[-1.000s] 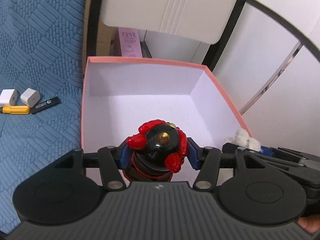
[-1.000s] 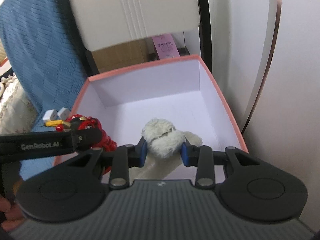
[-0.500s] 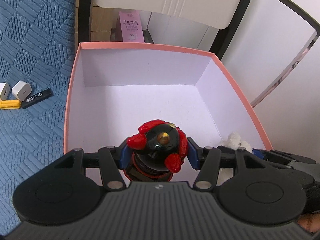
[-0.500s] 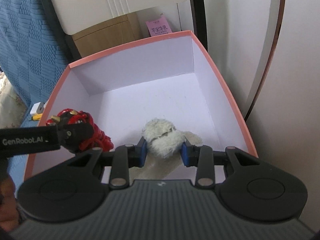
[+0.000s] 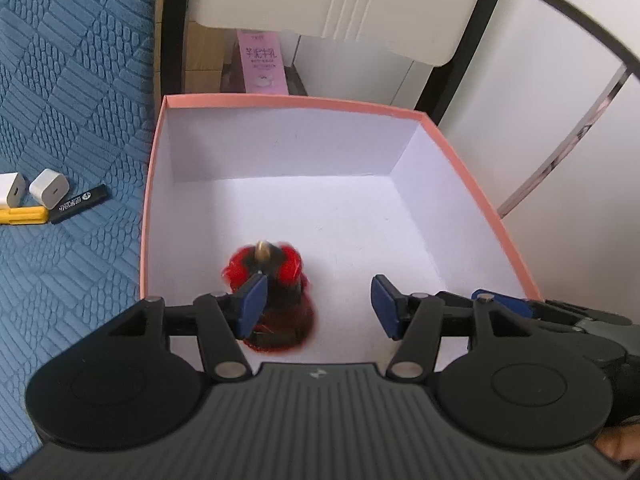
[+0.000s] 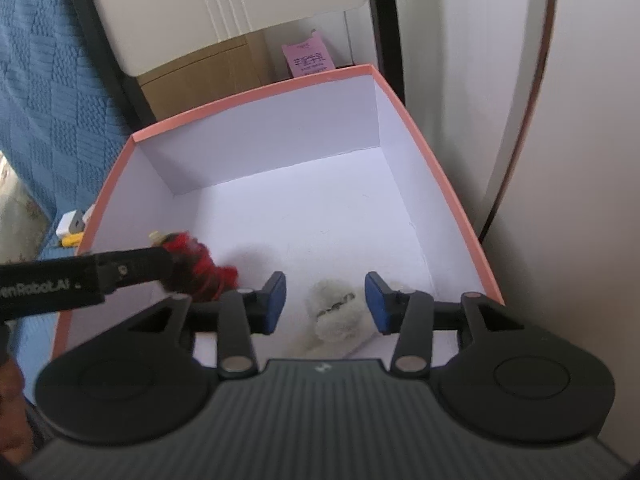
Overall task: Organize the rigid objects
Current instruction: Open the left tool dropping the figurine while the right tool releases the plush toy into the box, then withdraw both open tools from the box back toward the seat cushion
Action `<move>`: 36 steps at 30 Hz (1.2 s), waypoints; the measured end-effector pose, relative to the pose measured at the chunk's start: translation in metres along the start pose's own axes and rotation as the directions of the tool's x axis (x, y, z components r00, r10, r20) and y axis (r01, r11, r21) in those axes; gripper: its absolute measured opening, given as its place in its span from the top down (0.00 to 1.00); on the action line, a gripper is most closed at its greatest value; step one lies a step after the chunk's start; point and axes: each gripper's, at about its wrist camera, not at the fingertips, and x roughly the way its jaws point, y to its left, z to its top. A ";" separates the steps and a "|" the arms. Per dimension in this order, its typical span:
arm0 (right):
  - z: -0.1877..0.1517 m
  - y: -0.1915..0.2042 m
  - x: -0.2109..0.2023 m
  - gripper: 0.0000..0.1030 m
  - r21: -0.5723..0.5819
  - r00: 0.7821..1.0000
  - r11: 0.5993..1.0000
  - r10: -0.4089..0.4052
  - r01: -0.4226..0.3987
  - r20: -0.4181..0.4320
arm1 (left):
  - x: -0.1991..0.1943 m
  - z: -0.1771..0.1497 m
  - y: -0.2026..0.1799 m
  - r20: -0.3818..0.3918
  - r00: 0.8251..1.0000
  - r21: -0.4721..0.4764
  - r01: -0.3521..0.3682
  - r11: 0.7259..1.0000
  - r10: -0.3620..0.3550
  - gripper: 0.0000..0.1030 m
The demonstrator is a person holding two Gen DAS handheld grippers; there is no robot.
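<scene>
both sets of jaws stand wide apart and hold nothing. the left gripper (image 5: 318, 306) hangs over the near-left part of the pink box (image 5: 476, 196), and the red and black toy (image 5: 276, 292) is blurred below it, by the left pad, looking as if it is dropping or tipping onto the white floor near the box's left wall. the right gripper (image 6: 325, 304) is over the near-right part, with the white fluffy toy (image 6: 338, 316) low between its pads but not touched by either, as far as i can tell.

on the blue bedspread (image 5: 72, 80), outside the box's left wall, 2 white chargers (image 5: 50, 188), a black stick (image 5: 80, 203) and a yellow tool (image 5: 22, 216) lie together.

my worry is the red toy: it may roll or fall over as it lands. the 2 grippers sit close together at the box's near edge, so pulling out carelessly could knock them together or catch the rim and shift the box.
</scene>
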 end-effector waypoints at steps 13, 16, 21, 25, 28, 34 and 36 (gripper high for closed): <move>-0.002 0.026 -0.056 0.55 -0.032 0.997 0.999 0.003 -0.001 0.071 | -0.070 -0.008 0.009 0.085 0.996 -0.004 -0.004 1.000 0.005 0.38; -0.003 0.036 -0.068 0.55 -0.043 0.996 0.999 0.011 -0.007 0.085 | -0.089 -0.010 0.014 0.111 0.994 -0.006 -0.011 1.000 0.012 0.38; -0.005 0.054 -0.090 0.55 -0.062 0.994 0.998 0.026 -0.020 0.107 | -0.119 -0.014 0.027 0.150 0.989 -0.020 -0.017 1.000 0.020 0.38; -0.008 0.070 -0.107 0.55 -0.080 0.990 0.996 0.043 -0.033 0.132 | -0.145 -0.018 0.040 0.182 0.983 -0.037 -0.016 0.999 0.023 0.38; -0.010 0.081 -0.122 0.55 -0.088 0.986 0.995 0.050 -0.036 0.157 | -0.170 -0.020 0.048 0.211 0.977 -0.045 -0.025 0.999 0.034 0.38; -0.021 0.104 -0.147 0.55 -0.114 0.980 0.992 0.075 -0.054 0.186 | -0.215 -0.029 0.062 0.279 0.959 -0.041 -0.043 0.998 0.053 0.38; -0.025 0.112 -0.153 0.55 -0.121 0.978 0.991 0.083 -0.061 0.190 | -0.228 -0.033 0.067 0.291 0.955 -0.046 -0.043 0.998 0.054 0.38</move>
